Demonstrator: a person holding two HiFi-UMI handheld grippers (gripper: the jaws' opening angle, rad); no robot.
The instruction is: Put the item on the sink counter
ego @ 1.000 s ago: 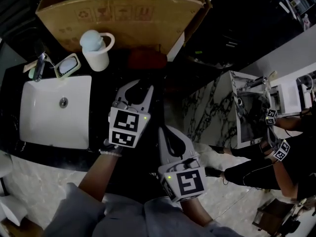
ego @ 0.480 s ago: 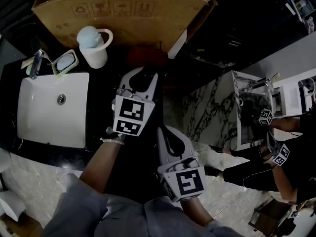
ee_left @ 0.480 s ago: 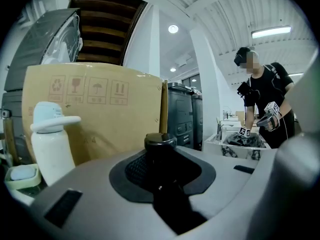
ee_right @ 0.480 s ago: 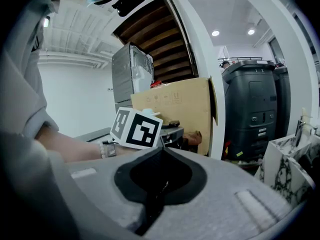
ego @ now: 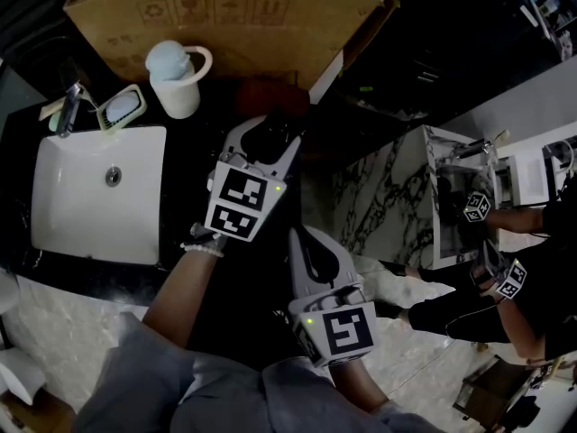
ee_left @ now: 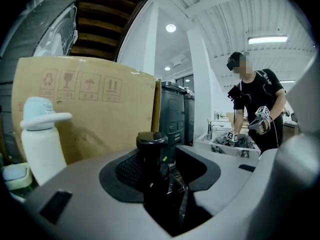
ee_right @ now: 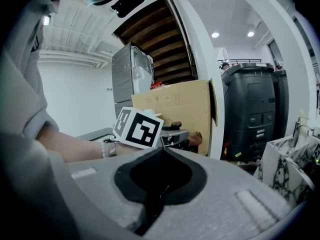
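1. White sink (ego: 99, 192) lay well to the left of the left gripper (ego: 267, 142). A tap (ego: 68, 108) and a soap dish (ego: 120, 111) sat at the sink's far corner. A white mug (ego: 178, 93) stood ahead and to the left of the jaws, and none of these had changed place.
2. The cardboard box (ego: 225, 16) stood straight ahead of the left gripper. The gripper had crept forward toward it over the last second, across the black counter (ego: 185, 165).
3. The left gripper had gone from a half-closed clench to nearly its widest, and its jaws were opening. The dark bottle (ee_left: 151, 151) stood upright between them, capped. A gap showed on its right side, so it looked released rather than grasped.
4. Judging by that, the bottle had been set down on the counter, to the right of the sink and just short of the box. The placing seemed all but done. What remained was to draw the jaws straight back without tipping it.
5. The right gripper (ego: 308, 239) hung behind and to the right of the left one. Its jaws were pressed together on nothing, and it took no part.
6. A marble unit (ego: 397, 197) and another person (ego: 505, 282) were well off to its right.
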